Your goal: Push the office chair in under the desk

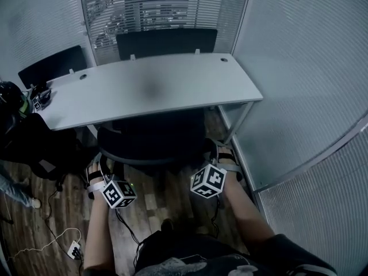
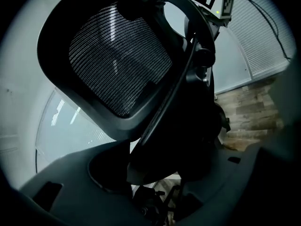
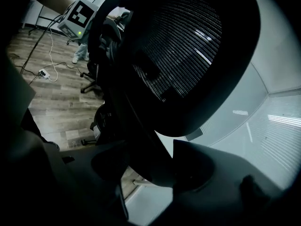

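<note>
The black office chair [image 1: 150,138] stands with its seat under the grey desk [image 1: 172,85] and its backrest toward me. My left gripper [image 1: 95,175] is at the backrest's left edge and my right gripper [image 1: 225,157] at its right edge. In the left gripper view the mesh backrest [image 2: 117,55] fills the frame, and its dark rim runs down between the jaws of the left gripper [image 2: 160,173], which look closed on it. The right gripper view shows the same backrest [image 3: 188,46] from the other side, its rim held between the jaws of the right gripper [image 3: 150,168].
A second dark chair [image 1: 167,42] stands behind the desk and a third [image 1: 52,65] at its far left. Glass partition walls [image 1: 299,68] close in the right and back. The desk leg [image 1: 241,122] stands near my right gripper. Cables and a power strip [image 1: 73,249] lie on the wood floor.
</note>
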